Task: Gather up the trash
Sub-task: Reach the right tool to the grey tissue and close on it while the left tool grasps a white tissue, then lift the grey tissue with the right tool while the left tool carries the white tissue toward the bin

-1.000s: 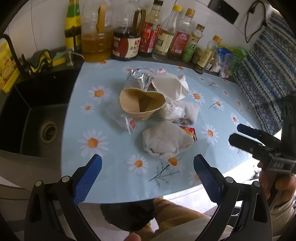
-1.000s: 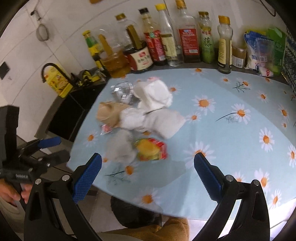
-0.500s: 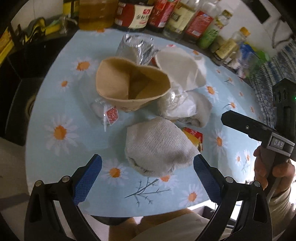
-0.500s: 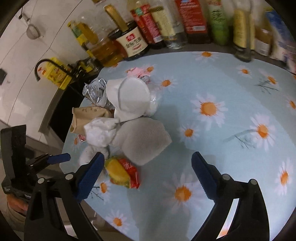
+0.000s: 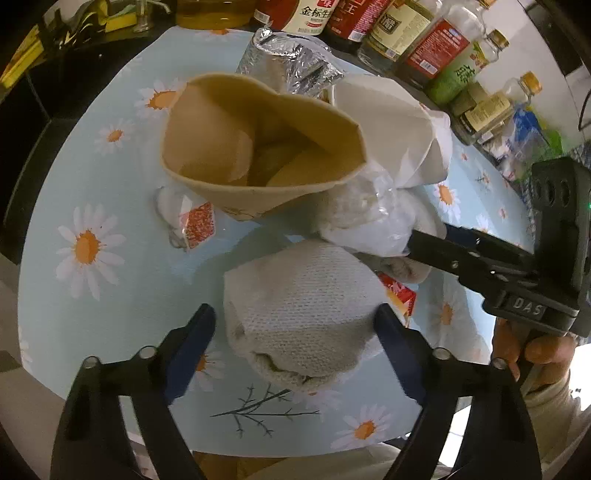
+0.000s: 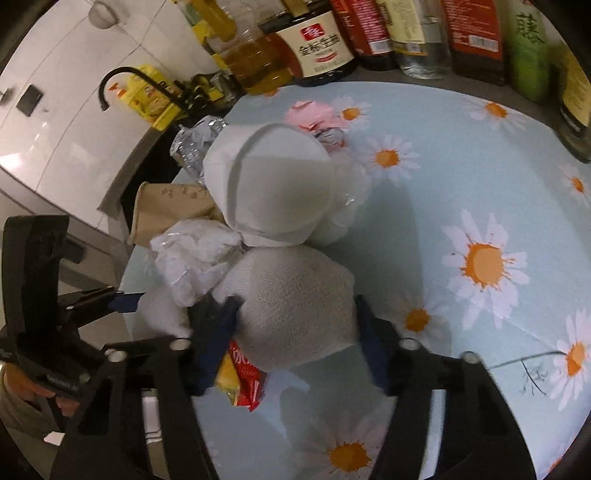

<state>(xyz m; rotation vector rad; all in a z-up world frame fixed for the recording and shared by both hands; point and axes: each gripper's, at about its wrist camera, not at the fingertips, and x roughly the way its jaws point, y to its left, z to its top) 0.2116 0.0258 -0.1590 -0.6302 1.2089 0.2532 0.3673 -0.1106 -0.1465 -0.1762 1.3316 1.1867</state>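
Note:
A pile of trash lies on the daisy tablecloth. My left gripper is open, its blue pads on either side of a crumpled grey paper towel. Behind it lie a brown paper bag, a foil bag, white paper, crumpled clear plastic and a red sauce packet. My right gripper is open around another grey towel wad, beside a red-yellow wrapper. It also shows in the left wrist view.
Sauce and oil bottles line the back of the counter. A black sink lies to the left, with a black tap and yellow packets. A pink wrapper lies behind the pile.
Both grippers have moved forward into the pile and narrowed. Each now straddles a grey towel wad, where before they hovered wide open short of the trash.

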